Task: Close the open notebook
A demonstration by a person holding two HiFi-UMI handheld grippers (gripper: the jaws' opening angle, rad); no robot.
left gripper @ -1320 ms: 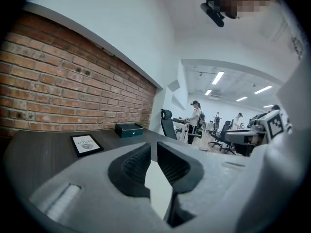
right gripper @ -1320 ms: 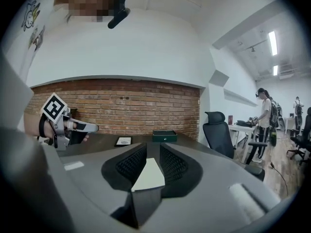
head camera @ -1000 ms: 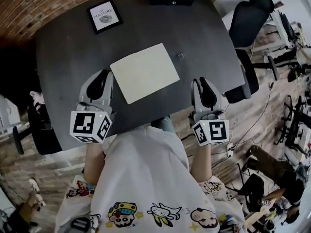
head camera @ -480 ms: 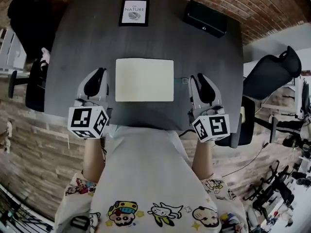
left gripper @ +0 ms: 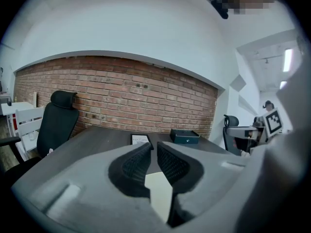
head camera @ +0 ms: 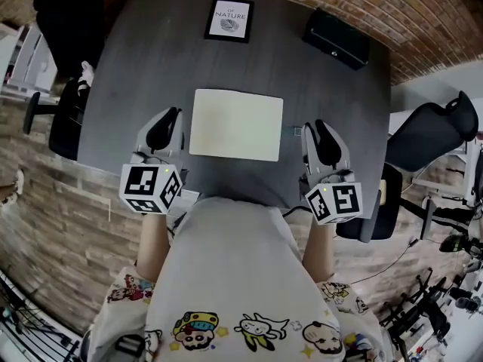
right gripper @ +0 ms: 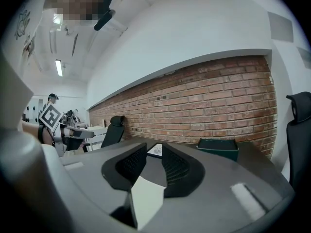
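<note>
The right gripper [right gripper: 154, 146] has its fingers [right gripper: 131, 164] apart with nothing clamped; through the gap show the dark surface [right gripper: 155, 168] and, low down, a pale notebook [right gripper: 146, 198] page; beyond lie a framed picture [right gripper: 158, 150] and a dark green box [right gripper: 217, 148]; behind them runs a brick wall [right gripper: 204, 110], with a black chair [right gripper: 114, 127] at the left.

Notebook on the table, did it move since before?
No. The notebook still lies on the same spot of the table, just below the framed picture and left of the black box. Only the head view turned.
</note>
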